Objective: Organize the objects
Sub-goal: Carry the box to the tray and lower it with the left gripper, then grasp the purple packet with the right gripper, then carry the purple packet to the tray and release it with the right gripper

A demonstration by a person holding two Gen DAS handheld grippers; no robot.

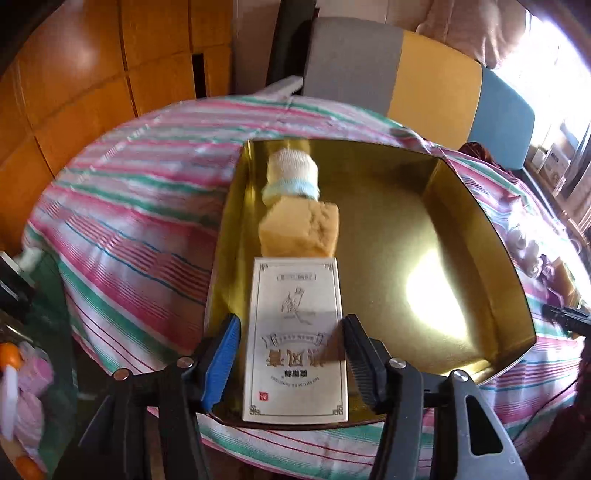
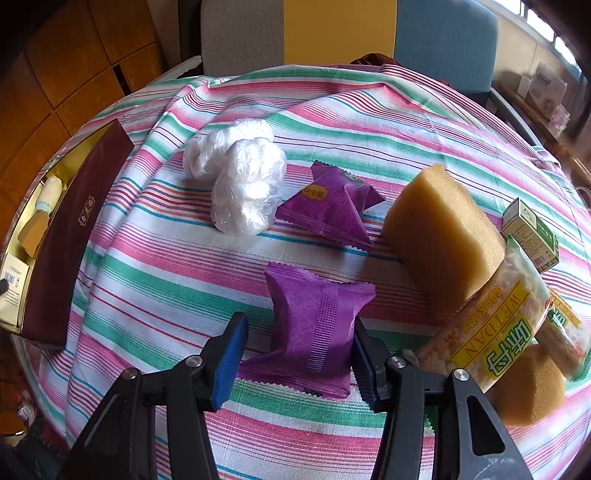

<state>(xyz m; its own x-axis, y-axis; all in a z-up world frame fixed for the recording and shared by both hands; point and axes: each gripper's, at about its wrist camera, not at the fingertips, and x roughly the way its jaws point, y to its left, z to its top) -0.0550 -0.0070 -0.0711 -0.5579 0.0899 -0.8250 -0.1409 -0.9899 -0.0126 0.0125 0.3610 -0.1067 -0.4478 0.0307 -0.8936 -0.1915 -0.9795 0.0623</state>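
Note:
A gold tray [image 1: 424,206] rests on the striped cloth. In it lie, in a row, a rolled white sock [image 1: 291,173], a yellow sponge [image 1: 299,230] and a white printed box [image 1: 295,288]. My left gripper [image 1: 291,319] straddles the near end of the box, open, with a gap showing at the blue pad. In the right wrist view a purple snack packet [image 2: 314,325] sits between the fingers of my right gripper [image 2: 299,321], which is shut on its sides, low over the cloth. The tray's dark red wall [image 2: 70,240] shows at the far left.
Ahead of the right gripper lie a second purple packet [image 2: 328,206], a crumpled plastic bundle [image 2: 240,177], a large sponge [image 2: 443,236], a yellow-labelled snack bag [image 2: 491,328] and a small green box [image 2: 532,236]. A grey, yellow and blue chair [image 2: 332,29] stands behind the table.

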